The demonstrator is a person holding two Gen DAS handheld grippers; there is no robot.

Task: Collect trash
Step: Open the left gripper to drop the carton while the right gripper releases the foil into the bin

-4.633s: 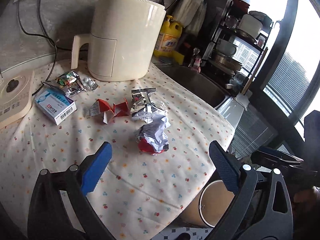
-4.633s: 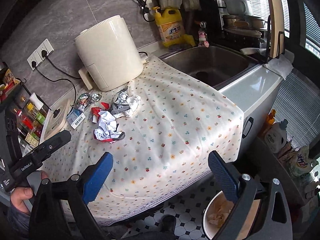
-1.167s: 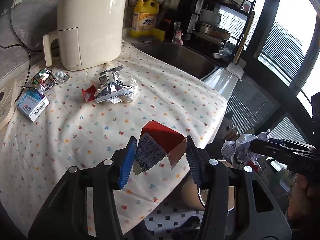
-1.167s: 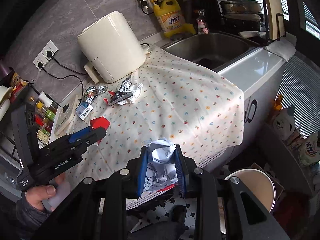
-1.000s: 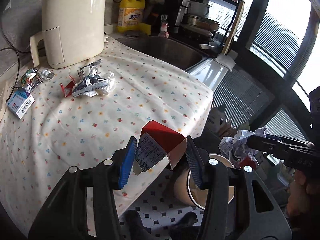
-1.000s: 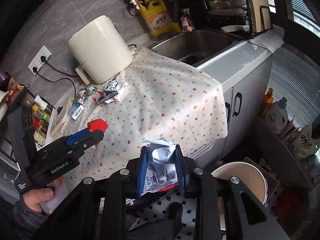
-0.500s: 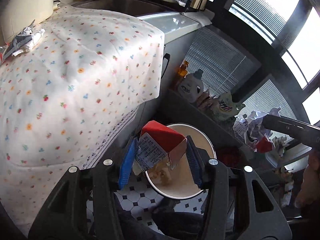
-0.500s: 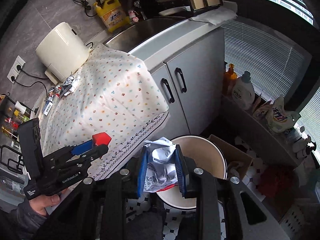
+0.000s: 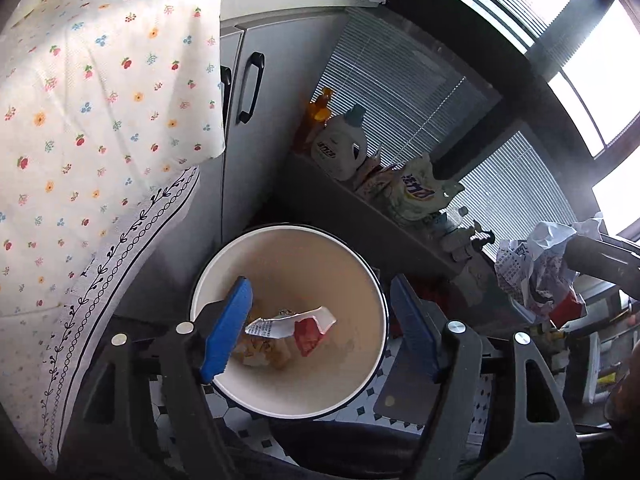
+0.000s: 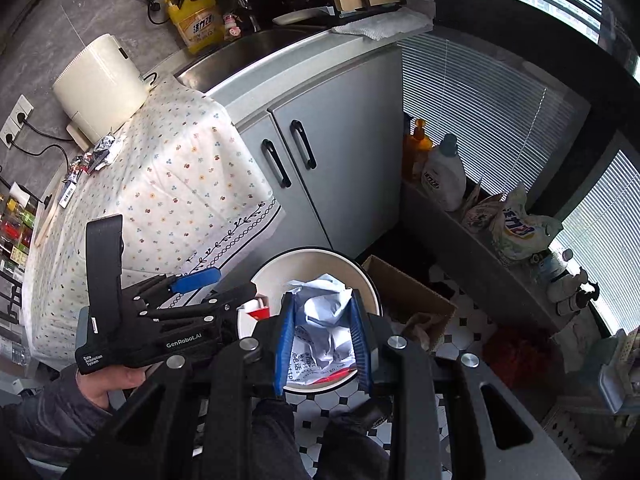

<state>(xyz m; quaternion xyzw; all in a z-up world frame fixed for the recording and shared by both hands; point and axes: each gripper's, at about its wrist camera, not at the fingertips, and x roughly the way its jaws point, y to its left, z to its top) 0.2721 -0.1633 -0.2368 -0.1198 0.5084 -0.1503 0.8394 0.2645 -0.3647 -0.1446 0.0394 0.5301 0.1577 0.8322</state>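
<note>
My left gripper (image 9: 320, 328) hangs over the round white bin (image 9: 288, 232) with its jaws opening and nothing between its pads. The red-and-white carton (image 9: 296, 326) lies loose inside the bin on other scraps. My right gripper (image 10: 323, 340) is shut on a crumpled white printed paper wad (image 10: 326, 312) above the same bin (image 10: 312, 252). In the left wrist view that paper wad (image 9: 536, 264) shows at the right, off to the side of the bin. In the right wrist view the left gripper (image 10: 224, 284) reaches over the bin's left rim, held by a hand.
A floral tablecloth (image 9: 100, 120) hangs beside grey cupboard doors (image 10: 344, 128) with black handles. A cardboard box (image 10: 404, 292) stands right of the bin. Detergent bottles (image 10: 444, 176) line a low ledge under the blinds. Foil wrappers (image 10: 102, 152) lie far back on the table near a cream appliance (image 10: 100, 84).
Both grippers swung from over the table down to the bin. The left jaws spread and the red carton dropped into the bin. The right one kept its paper wad.
</note>
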